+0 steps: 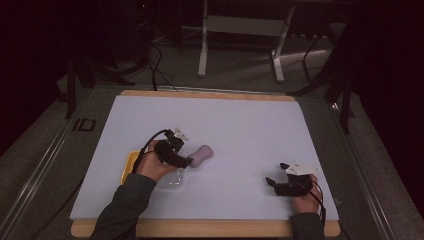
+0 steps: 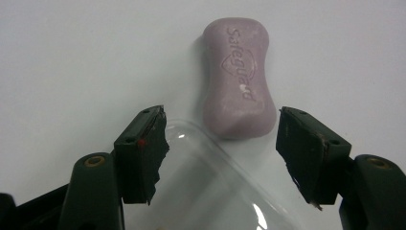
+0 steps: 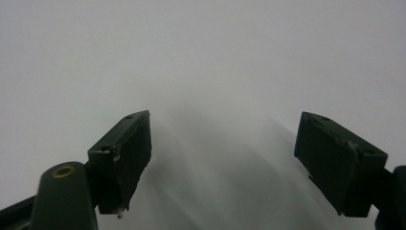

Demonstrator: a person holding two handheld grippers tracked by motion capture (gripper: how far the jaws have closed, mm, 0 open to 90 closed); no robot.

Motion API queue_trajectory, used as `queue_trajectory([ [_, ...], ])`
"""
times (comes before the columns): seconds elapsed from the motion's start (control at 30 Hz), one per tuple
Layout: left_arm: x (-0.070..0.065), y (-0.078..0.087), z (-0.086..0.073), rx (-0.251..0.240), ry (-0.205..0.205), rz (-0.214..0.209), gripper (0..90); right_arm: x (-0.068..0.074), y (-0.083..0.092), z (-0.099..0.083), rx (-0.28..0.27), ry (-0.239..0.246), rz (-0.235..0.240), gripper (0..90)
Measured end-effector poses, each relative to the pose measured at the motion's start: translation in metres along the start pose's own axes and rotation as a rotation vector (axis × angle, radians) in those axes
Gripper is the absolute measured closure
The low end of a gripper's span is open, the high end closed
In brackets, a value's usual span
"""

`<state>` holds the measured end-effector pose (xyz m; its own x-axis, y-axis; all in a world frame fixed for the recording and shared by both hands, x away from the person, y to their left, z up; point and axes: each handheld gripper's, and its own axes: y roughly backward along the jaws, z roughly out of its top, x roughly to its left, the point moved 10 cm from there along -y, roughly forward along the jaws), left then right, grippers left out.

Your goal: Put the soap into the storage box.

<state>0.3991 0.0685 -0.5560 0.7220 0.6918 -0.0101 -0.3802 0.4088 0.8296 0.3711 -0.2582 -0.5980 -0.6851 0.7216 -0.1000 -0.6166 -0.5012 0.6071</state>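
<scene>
Left gripper view cuts off a clear plastic lid (image 2: 210, 187) at the bottom edge; the pink Safeguard soap bar (image 2: 237, 76) lies on the white tabletop (image 2: 72, 62), just beyond the left hand-held gripper (image 2: 222, 143), whose jaws gape wide, empty.

A dim lab: white-topped table (image 1: 250, 125), loose floor cables (image 1: 155, 60), metal desk frame (image 1: 240, 30).

Dim room, grey floor (image 1: 240, 70), white desk frame (image 1: 240, 25) behind.
</scene>
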Motion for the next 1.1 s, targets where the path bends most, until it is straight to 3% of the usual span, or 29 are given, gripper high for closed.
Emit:
queue_trajectory([
  [0.37,-0.003,-0.015,0.011,0.024,-0.02,-0.033,32.1,0.0,0.0,0.0,0.002,0.006,0.0,20.0],
  [0.87,-0.004,-0.038,0.018,0.077,-0.019,-0.029,27.5,0.0,0.0,0.0,0.004,0.006,0.001,20.0],
  [1.1,-0.006,-0.05,0.02,0.075,-0.007,-0.031,27.2,0.0,0.0,0.0,0.005,0.006,0.002,19.9],
])
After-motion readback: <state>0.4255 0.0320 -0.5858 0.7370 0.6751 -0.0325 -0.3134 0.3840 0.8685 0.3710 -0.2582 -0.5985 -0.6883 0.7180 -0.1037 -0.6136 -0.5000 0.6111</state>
